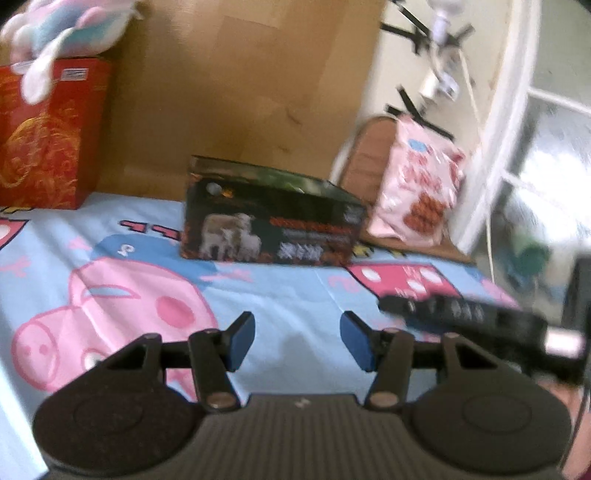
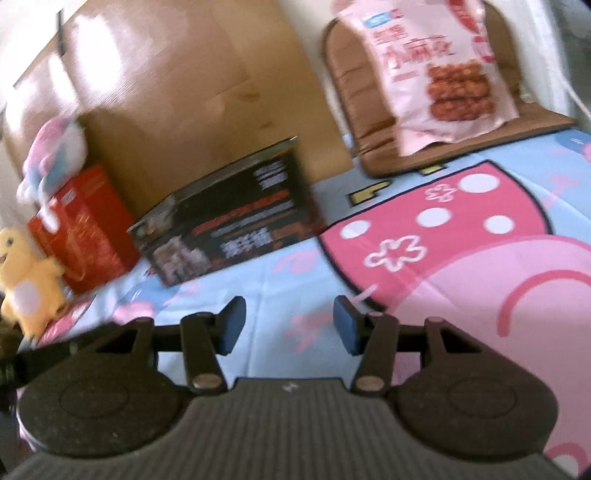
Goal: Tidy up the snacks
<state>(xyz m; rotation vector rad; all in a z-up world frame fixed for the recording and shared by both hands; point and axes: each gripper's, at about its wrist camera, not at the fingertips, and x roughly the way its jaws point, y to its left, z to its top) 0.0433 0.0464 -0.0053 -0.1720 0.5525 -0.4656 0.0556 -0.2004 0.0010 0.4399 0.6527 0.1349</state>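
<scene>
A black snack box (image 1: 271, 214) with sheep pictures lies on the cartoon-print sheet (image 1: 288, 295), ahead of my left gripper (image 1: 297, 339), which is open and empty. A pink snack bag (image 1: 417, 184) leans on a brown cushion (image 1: 365, 158) at the right. In the right wrist view the black box (image 2: 229, 218) lies ahead to the left and the pink bag (image 2: 443, 70) stands at the upper right. My right gripper (image 2: 290, 325) is open and empty above the sheet (image 2: 424, 258).
A large cardboard sheet (image 1: 240, 92) stands behind the box. A red box (image 1: 44, 136) with a pastel plush (image 1: 62, 33) on it is at the left. A yellow plush (image 2: 26, 280) sits far left. The other gripper's black body (image 1: 480, 325) shows at the right.
</scene>
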